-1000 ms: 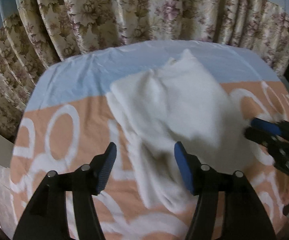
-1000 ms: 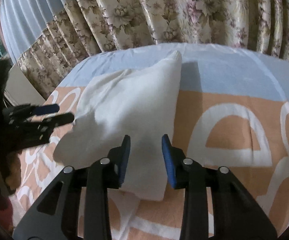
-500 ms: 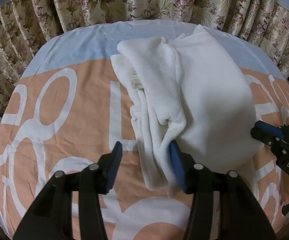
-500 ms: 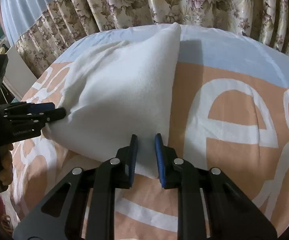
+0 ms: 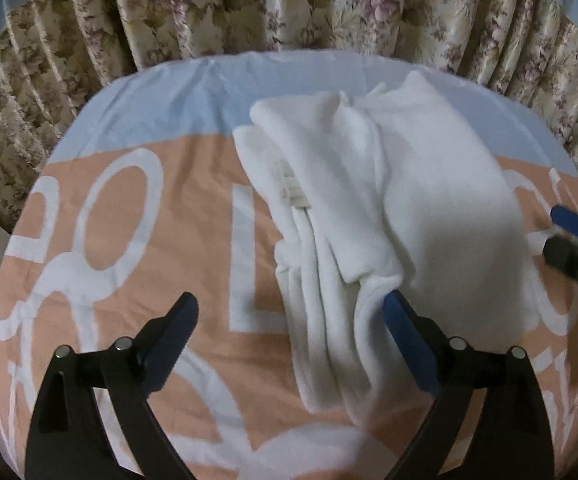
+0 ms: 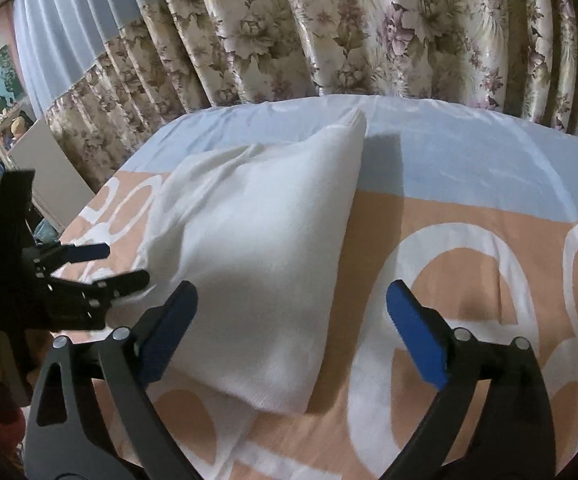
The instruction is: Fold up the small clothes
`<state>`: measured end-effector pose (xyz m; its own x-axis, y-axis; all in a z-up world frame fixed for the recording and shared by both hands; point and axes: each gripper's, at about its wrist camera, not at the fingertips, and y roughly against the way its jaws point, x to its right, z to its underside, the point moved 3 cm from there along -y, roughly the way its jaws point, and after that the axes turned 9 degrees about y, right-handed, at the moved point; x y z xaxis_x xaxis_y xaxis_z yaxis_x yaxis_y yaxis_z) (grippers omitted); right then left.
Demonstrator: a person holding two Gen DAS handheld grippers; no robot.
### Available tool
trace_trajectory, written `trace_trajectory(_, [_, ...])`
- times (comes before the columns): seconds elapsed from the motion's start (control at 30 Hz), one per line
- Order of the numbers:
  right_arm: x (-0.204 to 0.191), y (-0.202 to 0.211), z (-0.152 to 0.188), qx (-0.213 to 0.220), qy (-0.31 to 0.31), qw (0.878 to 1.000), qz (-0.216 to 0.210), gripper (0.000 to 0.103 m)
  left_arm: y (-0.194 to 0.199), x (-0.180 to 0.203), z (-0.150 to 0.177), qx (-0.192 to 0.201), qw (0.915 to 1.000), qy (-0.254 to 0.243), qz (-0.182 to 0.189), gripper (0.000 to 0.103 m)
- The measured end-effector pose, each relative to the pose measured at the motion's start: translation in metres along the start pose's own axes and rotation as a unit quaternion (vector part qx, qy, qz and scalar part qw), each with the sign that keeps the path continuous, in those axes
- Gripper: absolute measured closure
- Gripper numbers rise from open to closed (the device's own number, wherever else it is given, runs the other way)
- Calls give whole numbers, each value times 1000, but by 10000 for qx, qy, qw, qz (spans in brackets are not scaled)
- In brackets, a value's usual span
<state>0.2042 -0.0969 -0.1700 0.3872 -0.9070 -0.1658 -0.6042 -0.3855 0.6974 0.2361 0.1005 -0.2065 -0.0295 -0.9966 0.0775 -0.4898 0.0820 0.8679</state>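
Garment: white fleece garment (image 5: 401,208), folded over itself, lying on the sheet (image 5: 129,240) right of centre in the left wrist view.
Long axis: running from the near edge of the bed toward the curtain (image 5: 249,4), leaning slightly left at the far end in the left wrist view.
Far end: a pointed corner (image 6: 359,120) aimed at the curtain, resting on the blue band of the sheet.
Near end: bunched folds and a loose strip lying on the orange part, toward the camera.
Top layer: a broad smooth flap covering the right side; stacked edges and a pale label (image 5: 293,192) showing along the left side.
Left gripper (image 5: 289,344): jaws spread wide and opening, gripping nothing; near end of the garment lying between them.
Left gripper's right pad (image 5: 407,340): against the folded edge; cannot tell whether touching or just beside.
Left gripper's left pad (image 5: 171,340): over bare sheet, well apart from the cloth.
Right gripper (image 6: 291,332): jaws spread wide and opening, gripping nothing; near right corner of the garment between them, closer to the left pad.
Each gripper from the other camera: left one just beside the garment's left edge in the right wrist view; right one blurred at the frame edge.
Sheet: orange with large white letters, blue band at the far side.
Curtain: floral, pleated, just beyond the bed.
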Motion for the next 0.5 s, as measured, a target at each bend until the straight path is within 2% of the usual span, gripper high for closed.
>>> trace_trajectory(0.1, [8,-15,-4,-70,-170,9998,-110,7,-16,0,-2,-166,9996,30,225,6])
trace_trajectory(0.17, [11,-25,-7,-91,-266,9994,-206,7,-22,0,-5,-135,9996,-14,239,1])
trace_trajectory(0.33, [13,-51,-12,-265,-438,9975,-486,7,-31,-3,-6,-225,9982,17,556,1])
trace_trajectory(0.4, [13,-60,-12,-362,-447,9968,-552,9,-29,0,-3,-173,9982,-63,566,3])
trace_trajectory(0.5, [10,-70,-15,-441,-475,9955,-698,14,-23,4,-1,-158,9971,-141,736,19])
